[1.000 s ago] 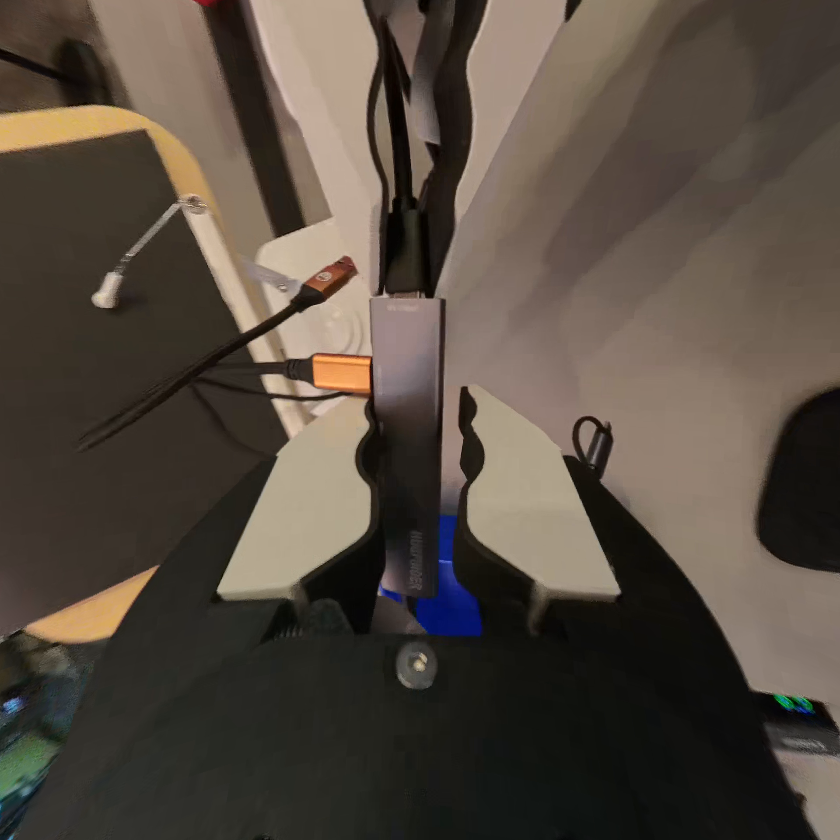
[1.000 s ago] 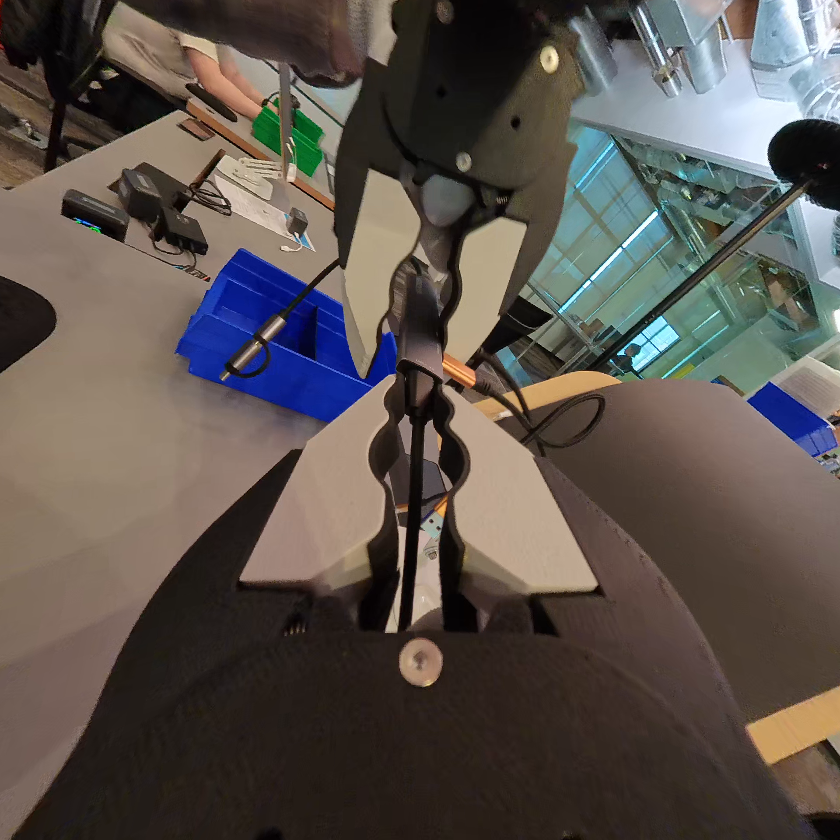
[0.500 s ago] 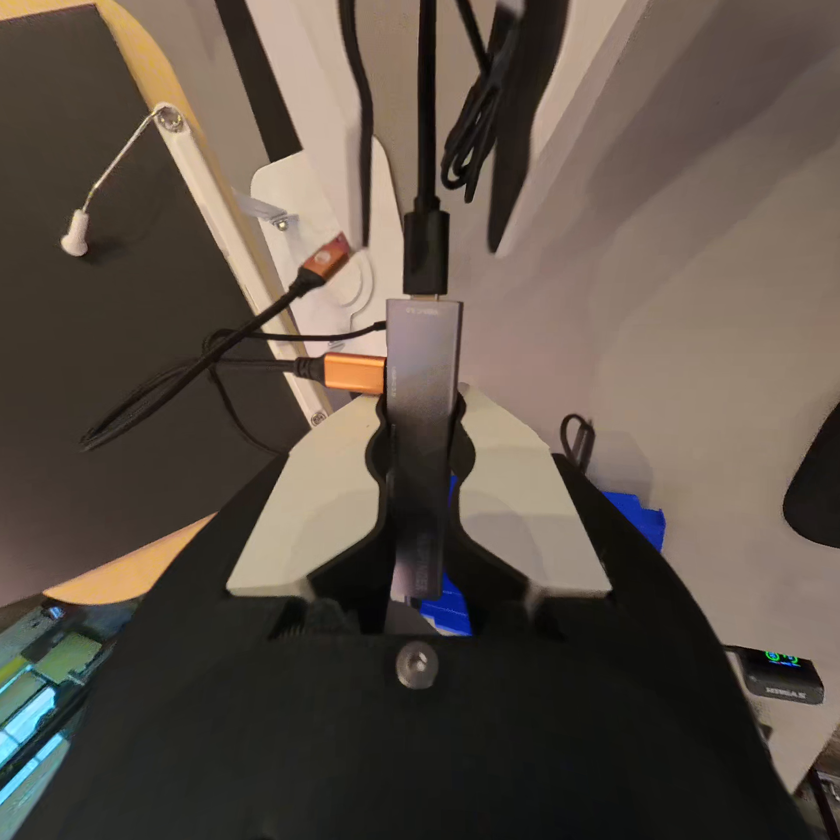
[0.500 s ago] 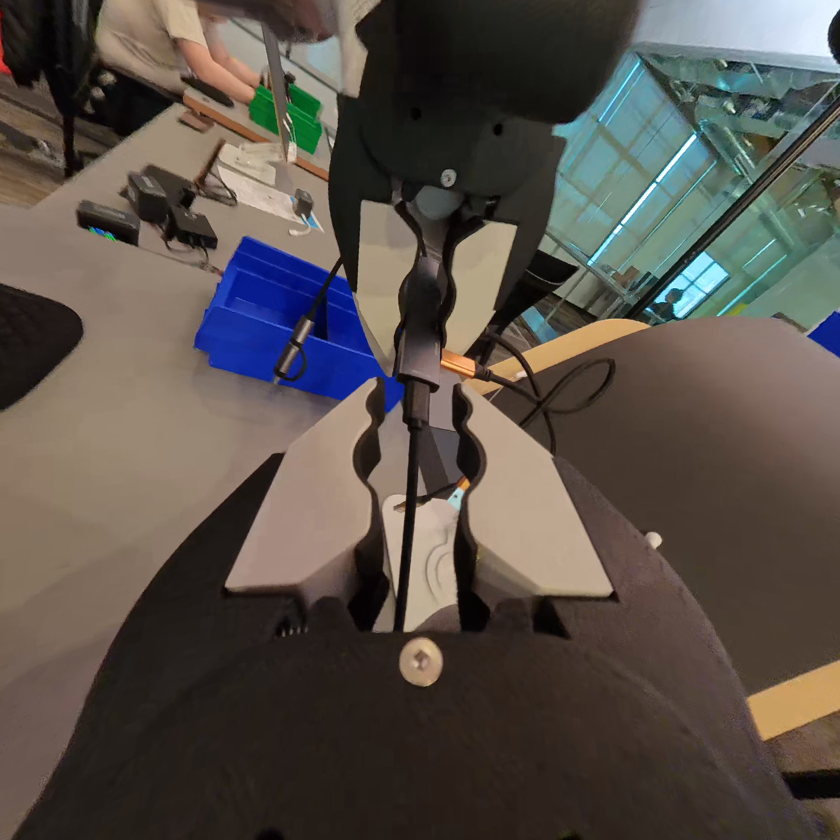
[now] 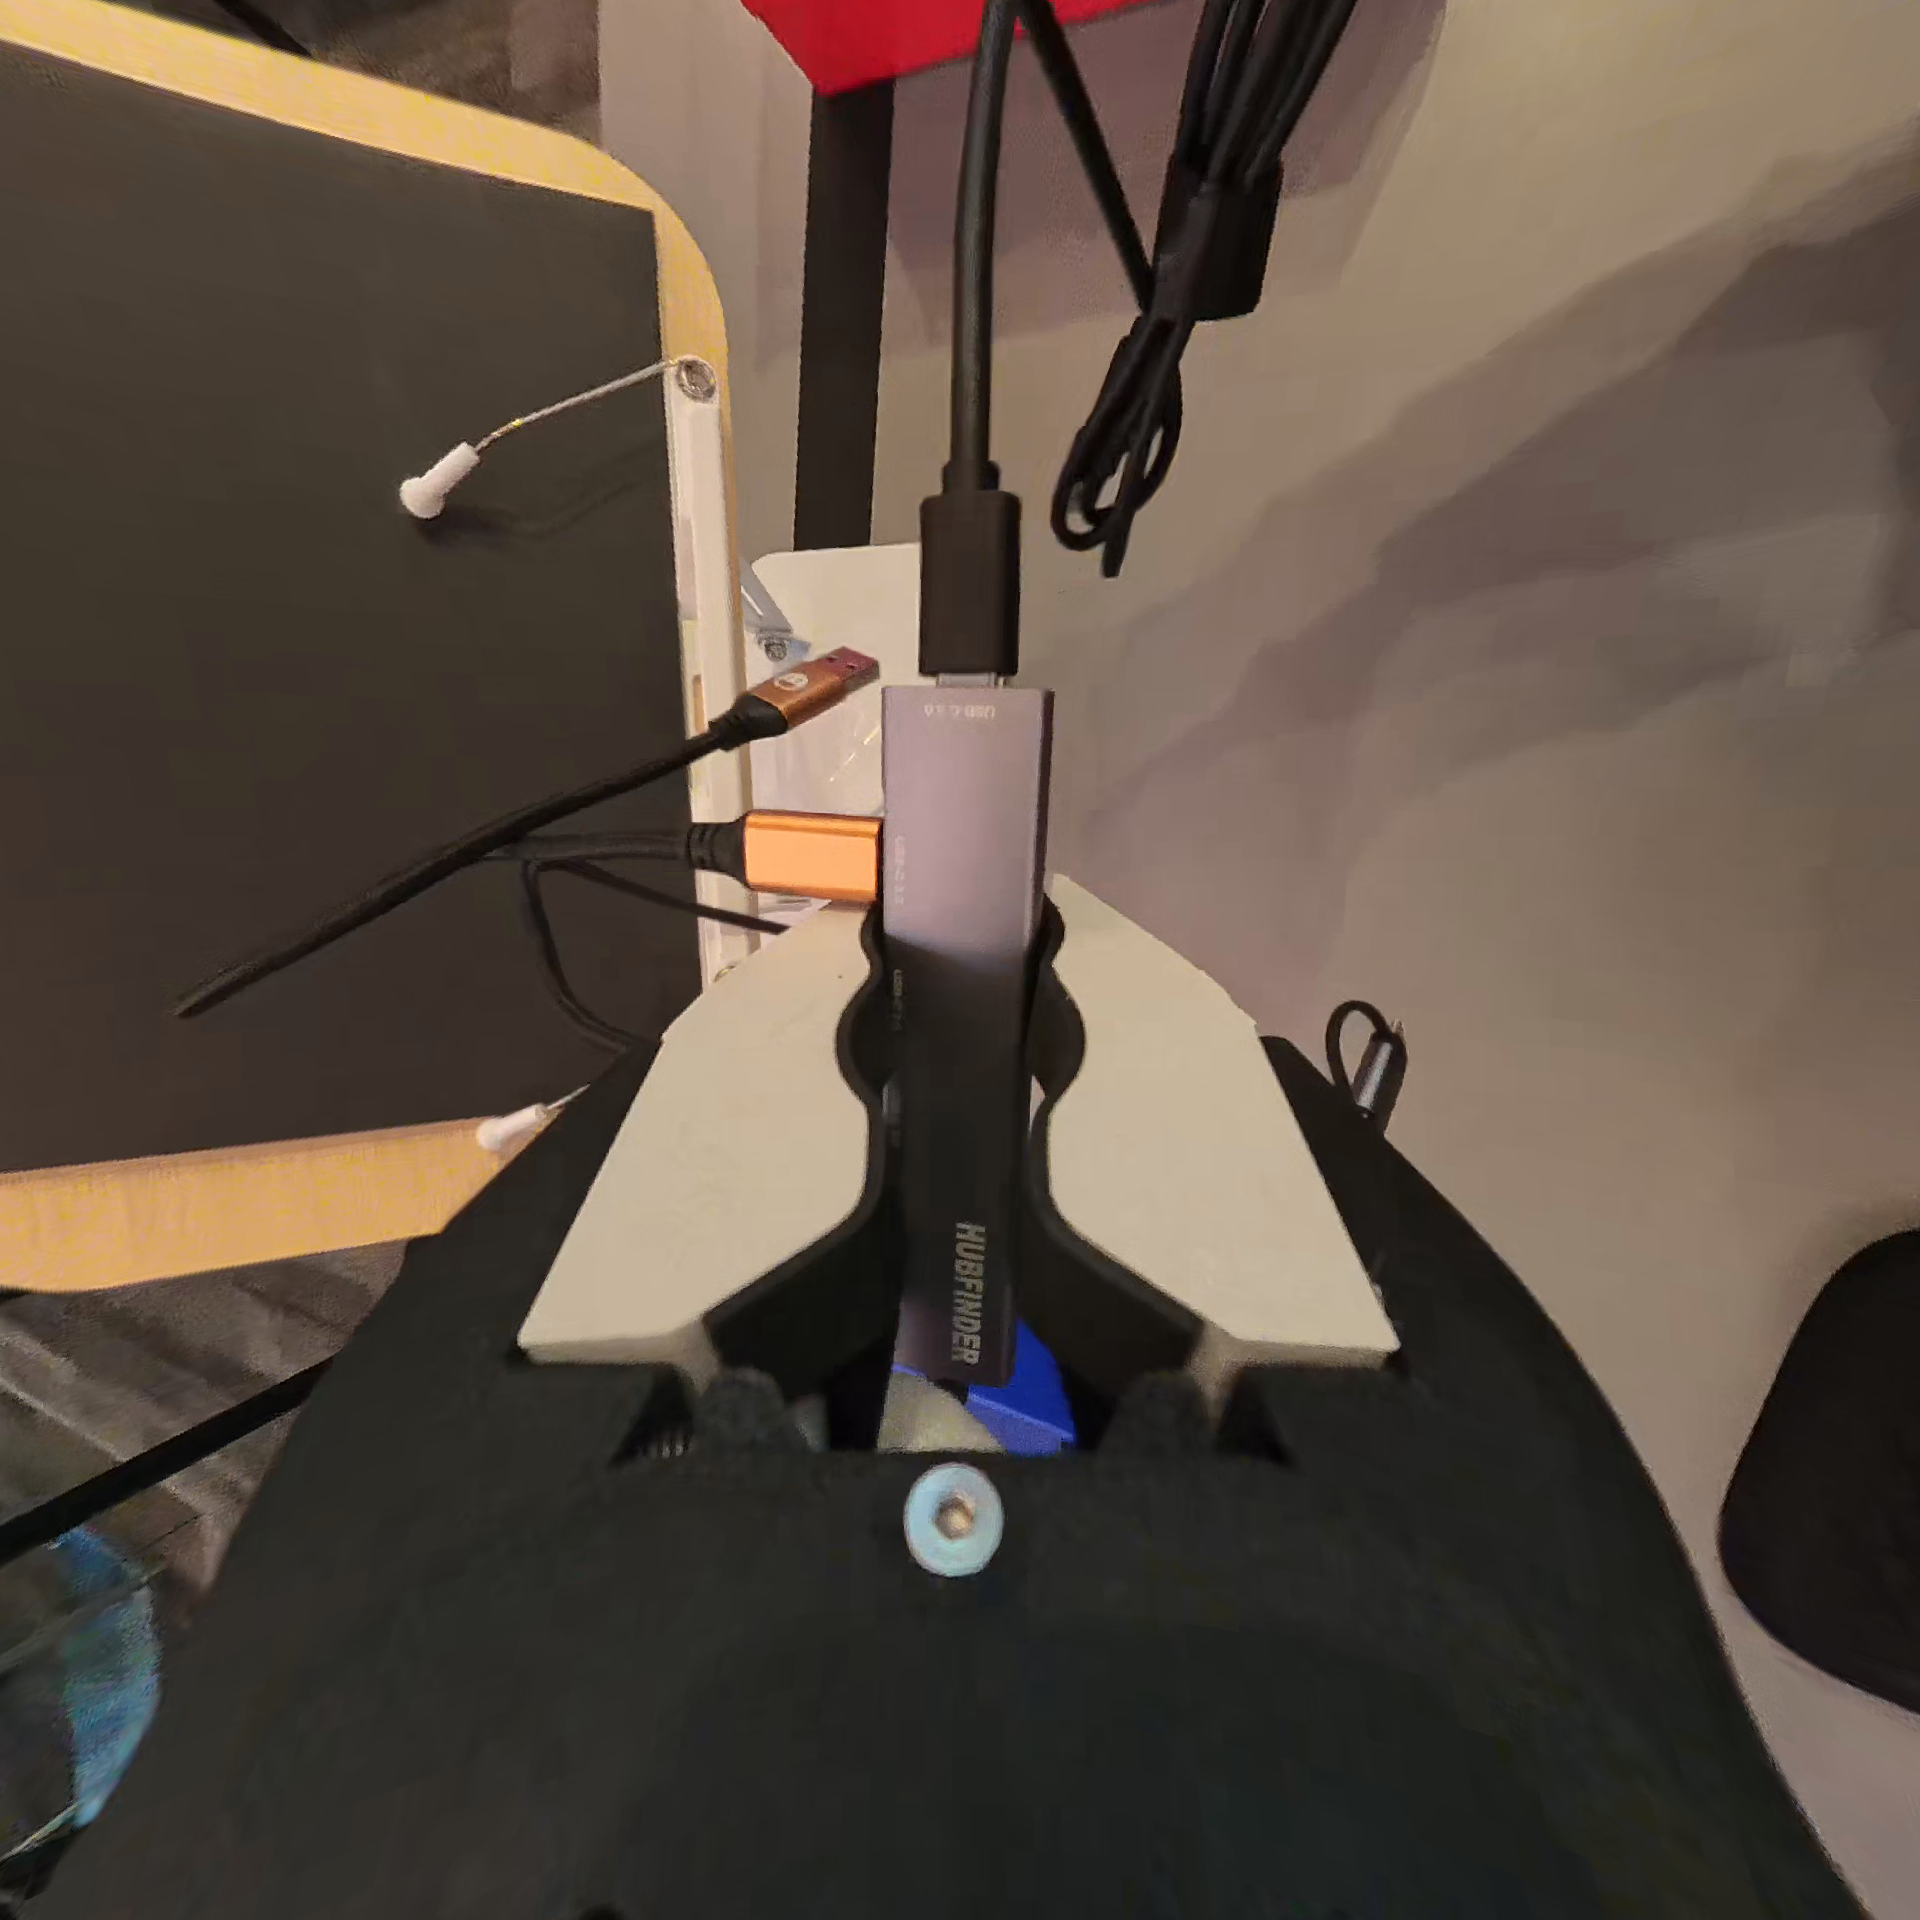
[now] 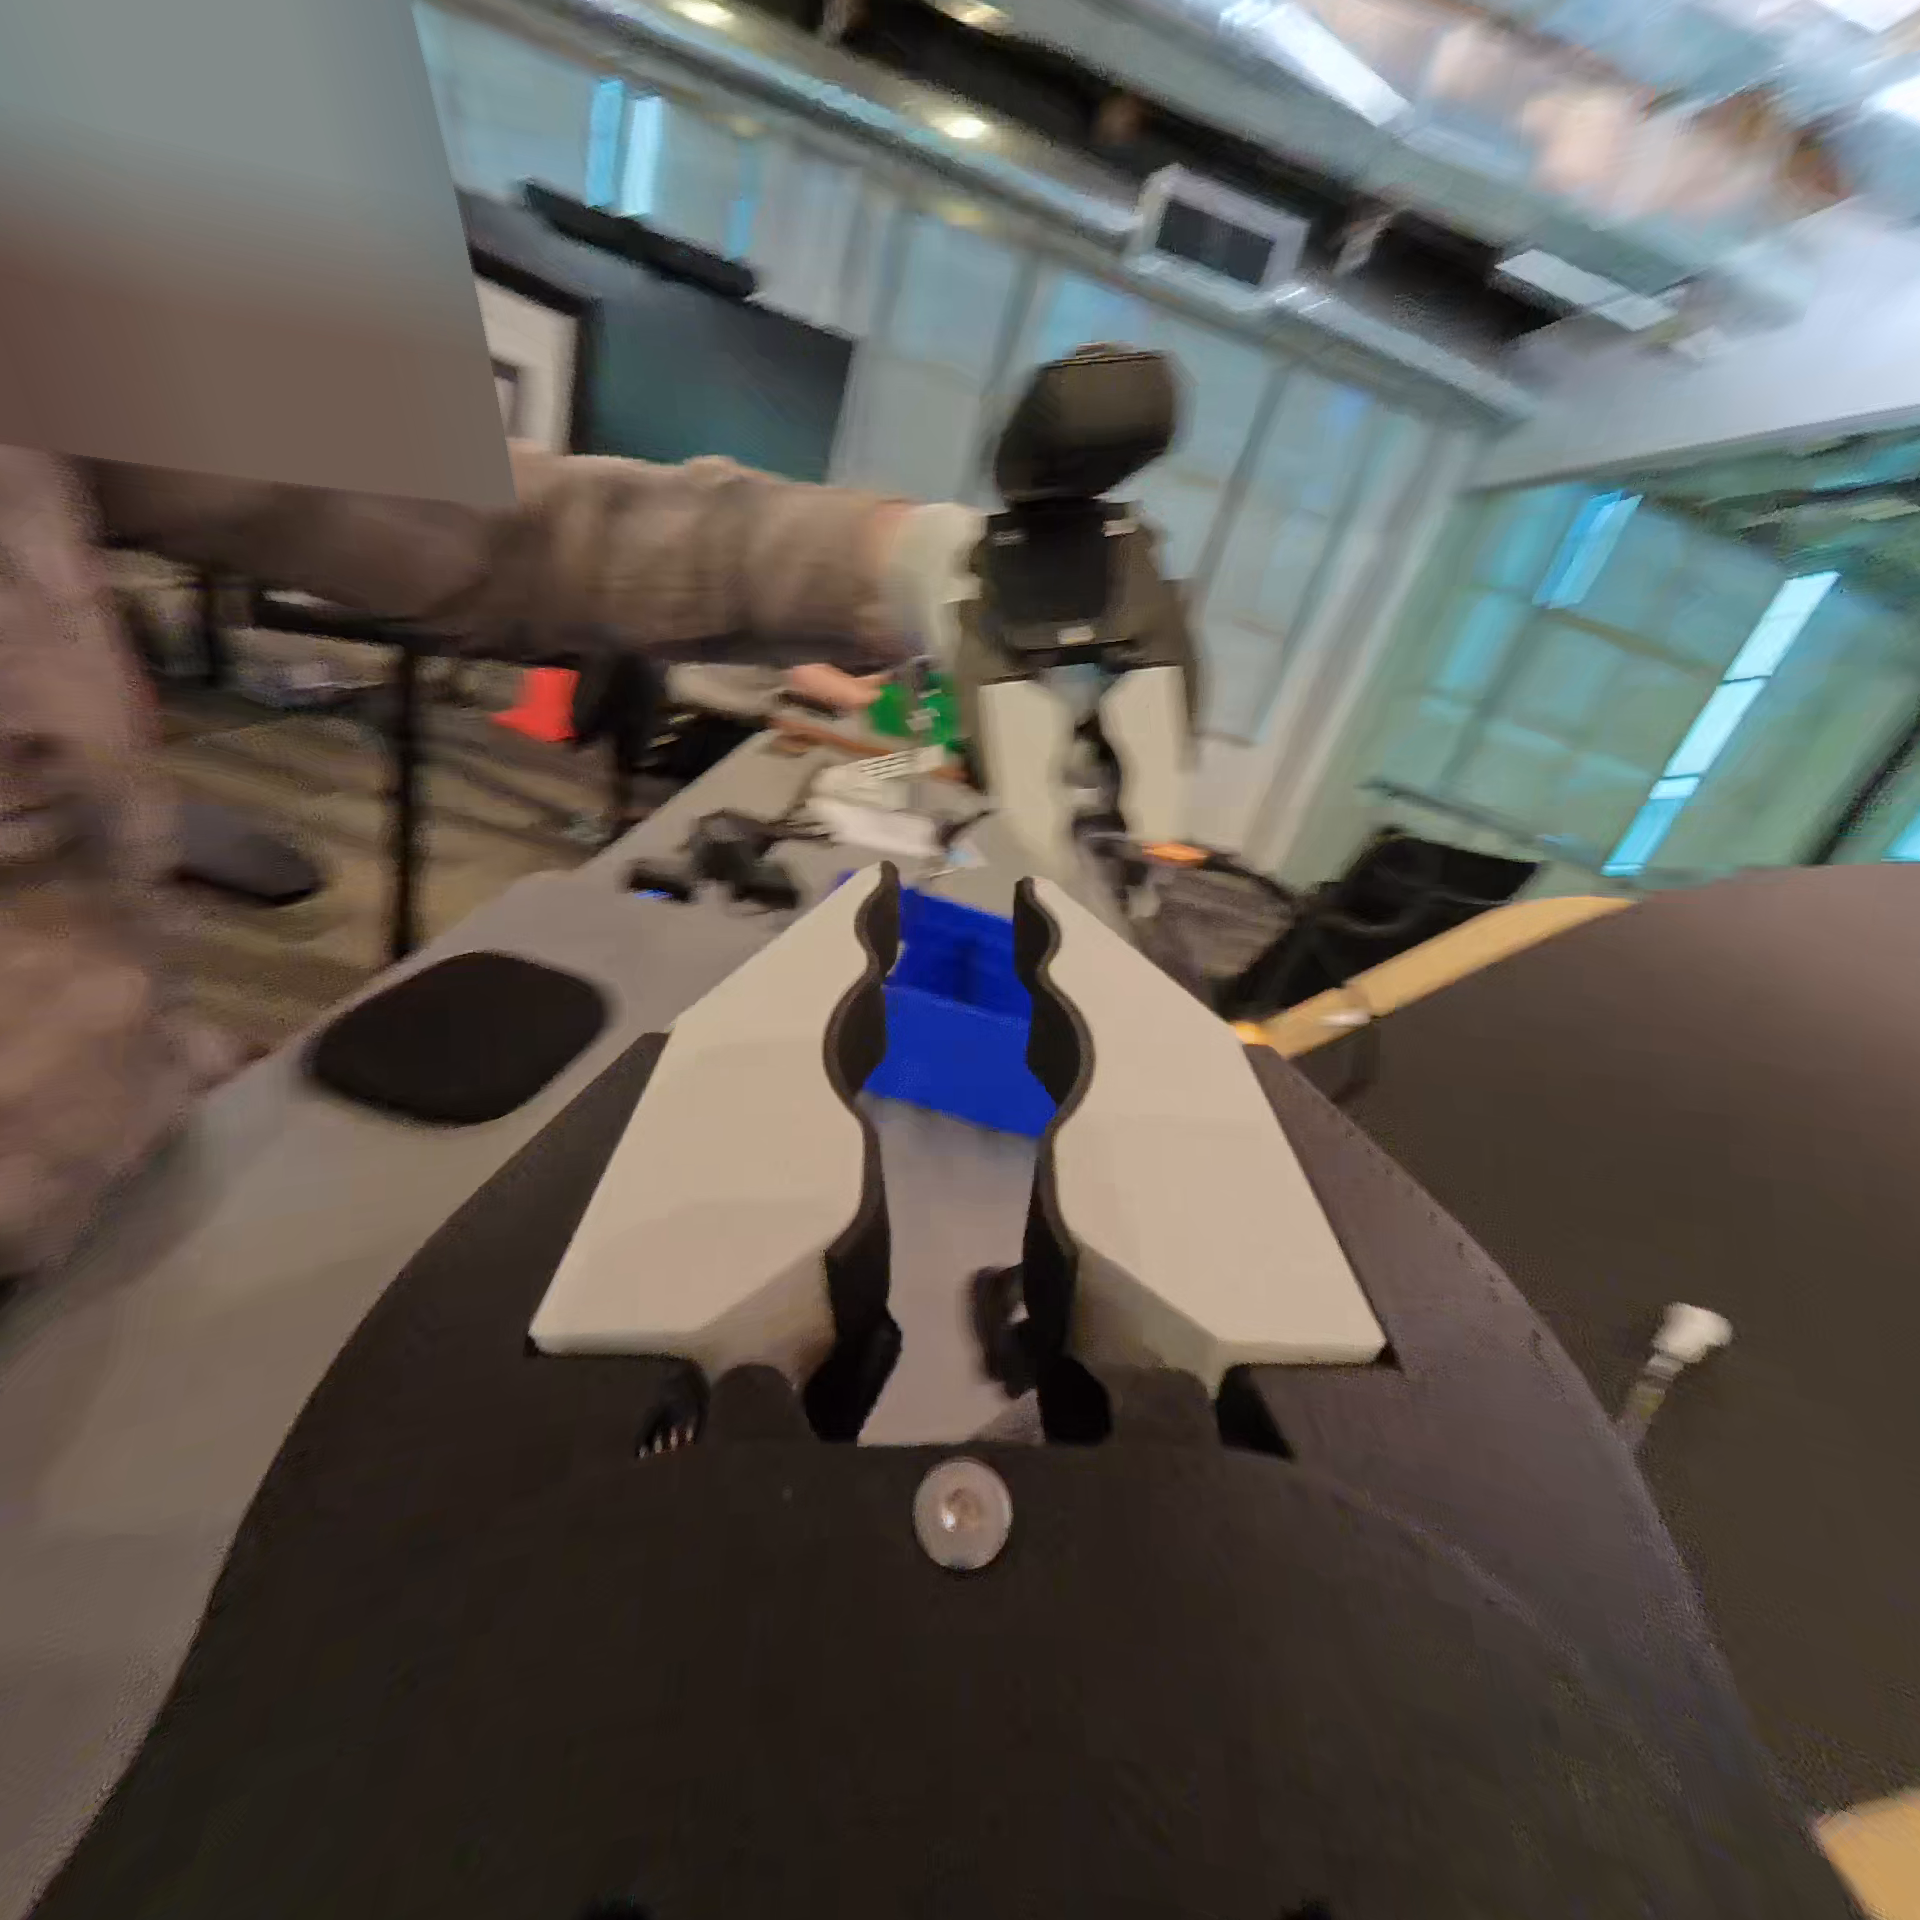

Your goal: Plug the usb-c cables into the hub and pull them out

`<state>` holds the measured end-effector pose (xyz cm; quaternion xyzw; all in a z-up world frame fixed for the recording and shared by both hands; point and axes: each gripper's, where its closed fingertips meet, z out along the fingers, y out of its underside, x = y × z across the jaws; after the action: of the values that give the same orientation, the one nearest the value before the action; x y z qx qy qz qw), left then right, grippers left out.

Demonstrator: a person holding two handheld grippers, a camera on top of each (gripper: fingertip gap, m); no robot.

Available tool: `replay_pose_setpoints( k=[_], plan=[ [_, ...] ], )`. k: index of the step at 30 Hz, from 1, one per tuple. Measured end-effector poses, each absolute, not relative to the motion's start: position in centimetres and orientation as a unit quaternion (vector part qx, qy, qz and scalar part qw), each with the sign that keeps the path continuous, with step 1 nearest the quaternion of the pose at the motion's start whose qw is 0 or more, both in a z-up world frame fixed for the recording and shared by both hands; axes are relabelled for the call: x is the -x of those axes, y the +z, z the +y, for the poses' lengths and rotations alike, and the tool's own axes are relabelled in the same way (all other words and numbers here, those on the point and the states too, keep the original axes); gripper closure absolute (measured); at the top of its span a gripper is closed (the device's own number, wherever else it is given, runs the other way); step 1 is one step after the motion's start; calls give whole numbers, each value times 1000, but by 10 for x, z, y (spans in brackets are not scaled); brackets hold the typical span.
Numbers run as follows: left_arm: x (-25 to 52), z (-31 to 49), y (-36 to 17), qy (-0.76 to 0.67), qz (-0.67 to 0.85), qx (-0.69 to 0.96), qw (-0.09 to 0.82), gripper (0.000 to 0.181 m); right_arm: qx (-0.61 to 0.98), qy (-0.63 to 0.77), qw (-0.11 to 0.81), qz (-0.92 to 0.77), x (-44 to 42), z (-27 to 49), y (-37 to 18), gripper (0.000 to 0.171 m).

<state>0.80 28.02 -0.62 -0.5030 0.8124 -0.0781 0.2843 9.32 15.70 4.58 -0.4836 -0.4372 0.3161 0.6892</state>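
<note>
A: Hub (image 5: 961, 935) sits clamped between the fingers of the left gripper (image 5: 956, 997), held up above the table, its far end sticking out past the tips. A black plug (image 5: 968, 582) is seated in that end port, and an orange plug (image 5: 816, 857) in the side port.

B: And the right gripper (image 6: 951, 935)?

A: Released, with nothing between its fingers and a clear gap there. In its own view it is well apart from the left gripper, which shows small and blurred farther off.

B: What could go wrong from here?

A: I judge the pull-out comes next. If the right one tugs a cable at an angle instead of along the port, the hub may twist in the left grip or slip out. Grabbing the cord rather than the plug body would strain the connector.

B: Anything in the way?

A: The loose orange connector (image 5: 821, 686) hangs just beside the hub's corner, near both seated plugs, so the fingers could catch it. A coiled black cable (image 5: 1143, 416) dangles close to the right of the black plug. Thin black leads trail left over the dark mat (image 5: 312, 623).

B: Other things around?

A: A blue bin (image 6: 961, 997) stands on the grey table (image 6: 260, 1195) ahead of the right fingers, with a black pad (image 6: 457, 1034) to its left.
</note>
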Motion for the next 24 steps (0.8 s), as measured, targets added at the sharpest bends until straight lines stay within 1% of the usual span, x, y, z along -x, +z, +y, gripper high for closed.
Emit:
replay_pose_setpoints(
  k=[3,5,7,9,11,12,14,15,18,19,20,22,23,24],
  plan=[
    [-7,282,3,-97,801,513,293,159,505,346,605,-510,-68,128,23,139],
    [-7,282,8,-103,796,517,296,159,541,338,568,-520,-45,143,5,120],
    [-7,283,12,-98,795,519,298,159,562,350,549,-510,-23,164,-5,113],
    [-5,283,12,-90,798,518,294,159,579,335,578,-467,-12,197,-4,115],
    [-3,278,7,-85,808,510,282,158,577,372,595,-418,-9,214,4,112],
    [-1,275,3,-80,814,505,274,158,570,376,623,-382,-14,226,13,115],
    [1,272,-4,-56,827,495,262,159,542,400,643,-366,-16,228,21,120],
    [2,272,-7,-46,830,493,256,159,544,379,660,-353,-21,235,22,131],
    [3,274,-17,-14,844,481,239,160,544,352,667,-367,-22,233,21,138],
    [4,272,-19,-10,847,478,231,160,547,351,665,-368,-22,233,21,135],
    [4,271,-21,-7,852,472,224,160,554,350,662,-364,-22,235,21,126],
    [3,268,-24,3,861,459,219,160,563,341,665,-353,-22,241,19,119],
    [3,267,-27,11,866,451,213,159,578,329,657,-355,-21,245,13,120],
    [4,266,-30,21,871,445,207,159,576,325,658,-359,-19,245,12,130]
  ],
)
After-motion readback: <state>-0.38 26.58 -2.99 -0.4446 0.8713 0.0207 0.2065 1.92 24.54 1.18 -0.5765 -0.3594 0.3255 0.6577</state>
